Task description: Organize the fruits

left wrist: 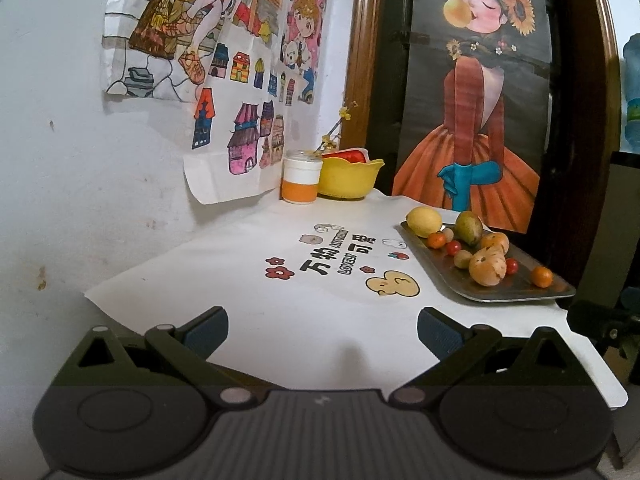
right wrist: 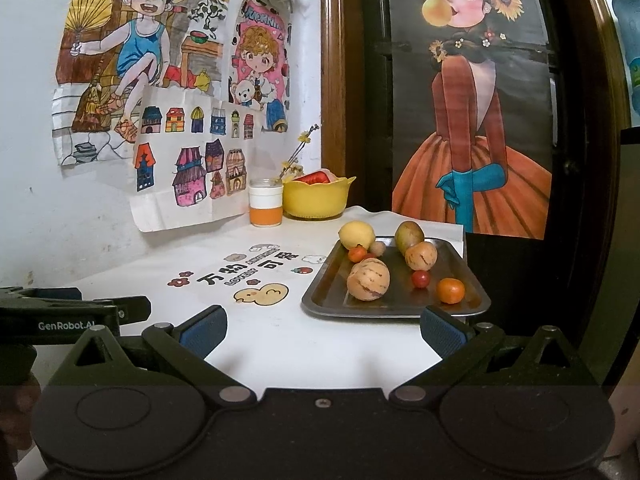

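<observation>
1. On the white table cover [right wrist: 280, 344] in front of you, printed with flowers, a yellow duck and Chinese characters, a metal tray [right wrist: 320, 300] sits toward the right edge.
2. Your fruits lie on that tray: a lemon [right wrist: 356, 234] at the far left corner, a green mango [right wrist: 409, 235] beside it, two striped pepino melons [right wrist: 368, 279], a mandarin [right wrist: 450, 290] near the front, and cherry tomatoes [right wrist: 421, 278] scattered between.
3. At the back stands a yellow bowl [right wrist: 316, 200] (something red shows inside; what it is you cannot tell), with an orange-and-white jar [right wrist: 265, 202] just beside it on its left.
4. Behind the table, children's drawings [right wrist: 160, 80] hang on the white wall, and a poster of a woman in an orange dress [right wrist: 472, 120] covers a wood-framed door.
5. Your left gripper [left wrist: 322, 334] hovers over the bare cloth, jaws wide and holding nothing.
6. Your right gripper [right wrist: 322, 332] is likewise spread wide and empty, near the tray's front rim.
7. The tray's near right corner is hidden behind the right gripper's finger [right wrist: 440, 334].
</observation>
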A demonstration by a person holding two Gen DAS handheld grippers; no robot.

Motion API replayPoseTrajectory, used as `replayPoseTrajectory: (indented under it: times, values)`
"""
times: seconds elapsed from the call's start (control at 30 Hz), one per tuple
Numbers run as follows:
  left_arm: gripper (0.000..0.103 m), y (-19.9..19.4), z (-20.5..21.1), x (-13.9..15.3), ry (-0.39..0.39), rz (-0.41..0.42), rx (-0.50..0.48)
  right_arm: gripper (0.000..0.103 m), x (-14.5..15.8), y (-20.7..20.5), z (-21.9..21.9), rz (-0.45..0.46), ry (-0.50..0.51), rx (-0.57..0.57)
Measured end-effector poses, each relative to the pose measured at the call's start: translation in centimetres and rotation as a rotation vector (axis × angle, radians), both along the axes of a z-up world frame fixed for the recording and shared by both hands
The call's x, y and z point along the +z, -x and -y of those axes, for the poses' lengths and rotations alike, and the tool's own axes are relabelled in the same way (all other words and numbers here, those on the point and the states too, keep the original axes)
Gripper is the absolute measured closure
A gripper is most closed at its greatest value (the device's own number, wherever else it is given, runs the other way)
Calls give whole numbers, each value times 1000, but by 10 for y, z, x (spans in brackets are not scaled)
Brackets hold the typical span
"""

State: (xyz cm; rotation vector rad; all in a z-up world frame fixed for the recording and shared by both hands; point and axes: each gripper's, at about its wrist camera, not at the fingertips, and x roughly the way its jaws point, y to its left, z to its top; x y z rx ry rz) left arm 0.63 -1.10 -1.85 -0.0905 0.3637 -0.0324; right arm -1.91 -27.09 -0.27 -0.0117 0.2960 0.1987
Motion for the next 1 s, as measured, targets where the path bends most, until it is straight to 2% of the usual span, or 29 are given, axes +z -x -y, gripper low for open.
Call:
replayPoseTrajectory:
  times: [1.0]
  values:
    - [0,-1,-2,0,-4,-9,7,1,-4,2,-5,-10,6,8]
